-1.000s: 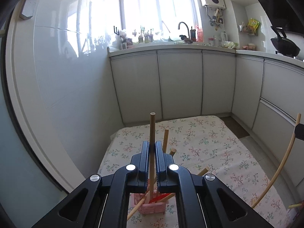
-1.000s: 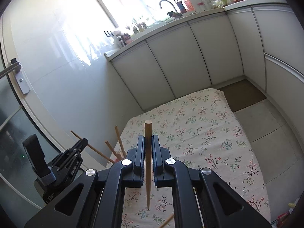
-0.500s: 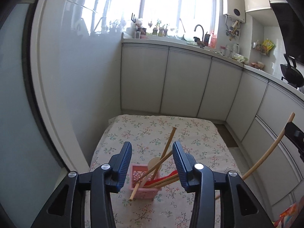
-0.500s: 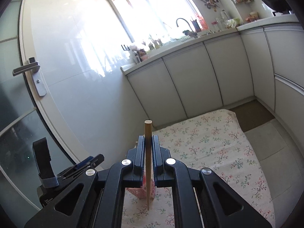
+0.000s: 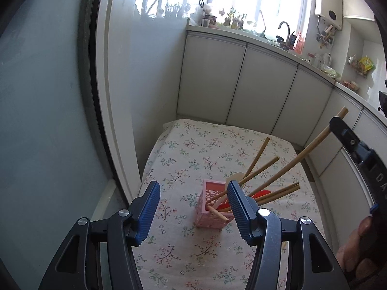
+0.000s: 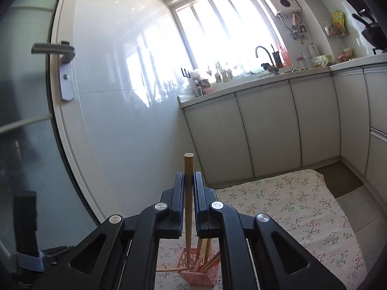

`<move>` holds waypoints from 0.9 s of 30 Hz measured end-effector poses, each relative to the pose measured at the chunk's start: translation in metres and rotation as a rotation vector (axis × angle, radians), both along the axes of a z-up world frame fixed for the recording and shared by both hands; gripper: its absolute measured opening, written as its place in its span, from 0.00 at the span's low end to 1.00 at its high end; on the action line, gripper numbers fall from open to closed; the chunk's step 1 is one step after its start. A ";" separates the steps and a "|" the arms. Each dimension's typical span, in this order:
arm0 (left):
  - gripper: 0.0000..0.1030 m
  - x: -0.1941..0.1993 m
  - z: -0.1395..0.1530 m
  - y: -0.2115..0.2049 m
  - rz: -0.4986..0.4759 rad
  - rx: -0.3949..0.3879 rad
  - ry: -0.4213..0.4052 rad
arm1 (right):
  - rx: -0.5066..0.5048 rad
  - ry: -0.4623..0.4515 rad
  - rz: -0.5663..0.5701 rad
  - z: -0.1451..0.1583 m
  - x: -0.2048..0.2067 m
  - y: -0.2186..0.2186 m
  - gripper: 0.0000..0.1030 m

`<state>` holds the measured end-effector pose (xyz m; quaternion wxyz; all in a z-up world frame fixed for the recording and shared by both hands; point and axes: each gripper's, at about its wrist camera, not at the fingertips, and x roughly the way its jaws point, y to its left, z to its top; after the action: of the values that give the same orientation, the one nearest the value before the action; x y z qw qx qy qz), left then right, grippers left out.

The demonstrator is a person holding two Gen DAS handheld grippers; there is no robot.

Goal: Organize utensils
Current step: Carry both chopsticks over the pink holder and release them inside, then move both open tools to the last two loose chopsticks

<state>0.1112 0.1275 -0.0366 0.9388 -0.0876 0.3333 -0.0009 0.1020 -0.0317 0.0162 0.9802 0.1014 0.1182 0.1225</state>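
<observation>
Wooden chopstick, upright in the right gripper's clamped jaws, hangs above the pink basket; left gripper opening, empty.

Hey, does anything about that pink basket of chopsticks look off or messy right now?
Yes. The chopsticks in the pink basket splay out at different angles, not upright, and one chopstick pokes out low through the basket's front. The right gripper holds another one above it.
</observation>
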 end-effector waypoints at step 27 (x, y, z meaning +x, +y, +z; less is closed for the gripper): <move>0.67 0.003 -0.008 -0.016 -0.070 0.017 0.040 | 0.024 0.179 -0.014 -0.024 0.018 -0.033 0.36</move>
<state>0.1143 0.1113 -0.0444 0.9320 -0.0678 0.3548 -0.0291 0.1202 -0.0649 -0.0077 0.9653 0.1247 0.2030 0.1074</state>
